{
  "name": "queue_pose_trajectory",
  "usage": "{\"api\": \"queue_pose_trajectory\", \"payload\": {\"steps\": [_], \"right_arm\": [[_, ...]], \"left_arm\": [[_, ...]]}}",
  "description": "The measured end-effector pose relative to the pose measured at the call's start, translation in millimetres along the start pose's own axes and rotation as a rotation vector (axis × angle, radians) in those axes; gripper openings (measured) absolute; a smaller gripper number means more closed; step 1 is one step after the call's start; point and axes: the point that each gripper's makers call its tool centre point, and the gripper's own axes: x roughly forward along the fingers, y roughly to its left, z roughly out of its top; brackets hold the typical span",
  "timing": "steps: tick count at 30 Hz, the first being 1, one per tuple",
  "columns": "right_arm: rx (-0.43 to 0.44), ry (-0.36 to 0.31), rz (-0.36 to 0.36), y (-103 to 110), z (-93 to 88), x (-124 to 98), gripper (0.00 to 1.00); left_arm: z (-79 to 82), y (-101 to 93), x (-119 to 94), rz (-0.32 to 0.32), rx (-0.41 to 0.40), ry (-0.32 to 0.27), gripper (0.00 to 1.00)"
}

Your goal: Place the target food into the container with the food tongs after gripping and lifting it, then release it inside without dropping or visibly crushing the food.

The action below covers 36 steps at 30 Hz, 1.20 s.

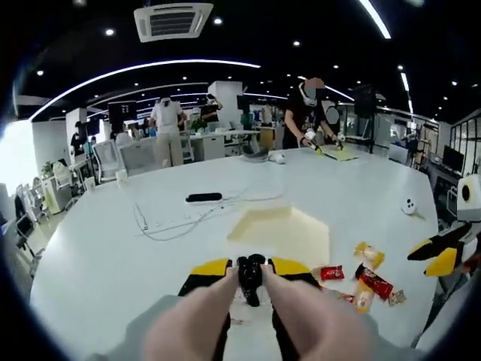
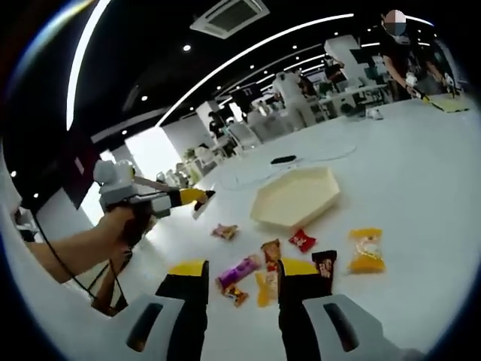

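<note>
Tongs (image 1: 250, 287): seemingly the dark piece clamped between the jaws of the left gripper (image 1: 250, 268); whether their tips are spread or together cannot be told. The right gripper (image 2: 242, 268) hangs with jaws apart over the scattered snack packets (image 2: 302, 241), which lie on the white table (image 2: 421, 165) just near of the empty hexagonal tray (image 2: 297, 197). Which packet is the target is unclear. The purple packet (image 2: 239, 274) lies flat, its long axis crossing the right gripper's jaw gap. Advice: bring the tongs across a packet's short side, squeeze lightly, lift level, and open low inside the tray.
</note>
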Motion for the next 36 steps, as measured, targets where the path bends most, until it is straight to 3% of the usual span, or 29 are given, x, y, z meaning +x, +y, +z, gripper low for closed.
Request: {"api": "queue_pose_trajectory", "payload": {"steps": [4, 10, 17, 28, 36], "right_arm": [[-0.002, 0.019, 0.023, 2.4, 0.9, 4.7, 0.35], [-0.031, 0.005, 0.034, 5.9, 12.2, 11.6, 0.35], [-0.030, 0.030, 0.038, 8.3, -1.9, 12.6, 0.35], [-0.033, 0.026, 0.045, 10.3, -3.2, 13.3, 0.35], [-0.031, 0.024, 0.044, 9.1, -1.5, 12.5, 0.35]], "left_arm": [[5.1, 0.7, 9.6, -0.015, -0.024, 0.009, 0.17], [22.9, 4.9, 12.0, -0.022, -0.026, -0.025, 0.17], [27.8, 11.7, 9.0, -0.020, -0.045, -0.040, 0.17], [38.2, 2.8, 16.9, -0.048, -0.070, -0.046, 0.17], [59.3, -9.3, 34.9, -0.083, -0.061, -0.063, 0.18]]}}
